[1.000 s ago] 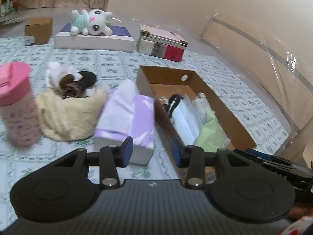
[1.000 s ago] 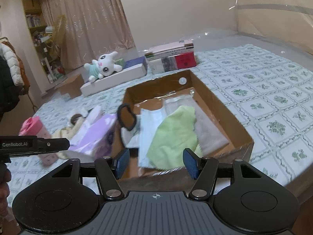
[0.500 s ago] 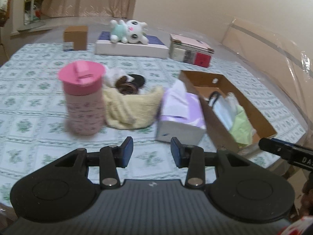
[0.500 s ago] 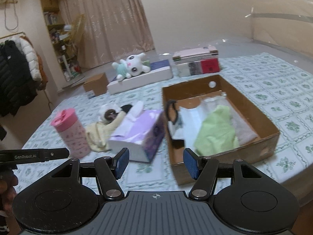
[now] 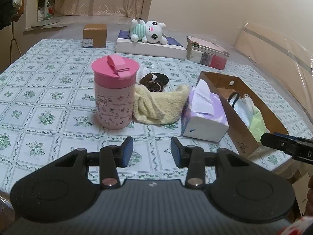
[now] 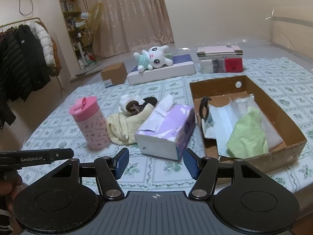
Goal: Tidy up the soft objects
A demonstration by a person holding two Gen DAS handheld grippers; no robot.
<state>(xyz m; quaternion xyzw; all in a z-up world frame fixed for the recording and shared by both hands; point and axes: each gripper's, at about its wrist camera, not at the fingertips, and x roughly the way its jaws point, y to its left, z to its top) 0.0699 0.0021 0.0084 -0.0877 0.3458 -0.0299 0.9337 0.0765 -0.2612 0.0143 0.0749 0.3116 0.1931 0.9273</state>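
The left gripper (image 5: 152,151) hangs over the patterned bed cover (image 5: 49,98) with its jaws part-way apart and nothing between them; the right gripper (image 6: 156,162) stands wider, also empty, its blue pads clear of everything. Ahead of the left fingers, well apart from them, stands a pink lidded cup (image 5: 114,92); touching its right side lies a crumpled yellow towel (image 5: 156,105), and against the towel's far edge sits a small dark-and-white bundle (image 5: 153,80), perhaps scrunchies or socks, too tangled to name. A purple tissue box (image 6: 166,129) lies just beyond the right gripper's tips, roughly centred on the gap between them but not within it; in the left view it sits ahead and to the right of the fingers. Right of it is an open cardboard box (image 6: 281,115) holding a green cloth (image 6: 248,135), pale packets and a black loop; a white plush toy (image 6: 154,58) lies on a flat white box (image 6: 162,72) at the far side, beside stacked books (image 6: 221,61).
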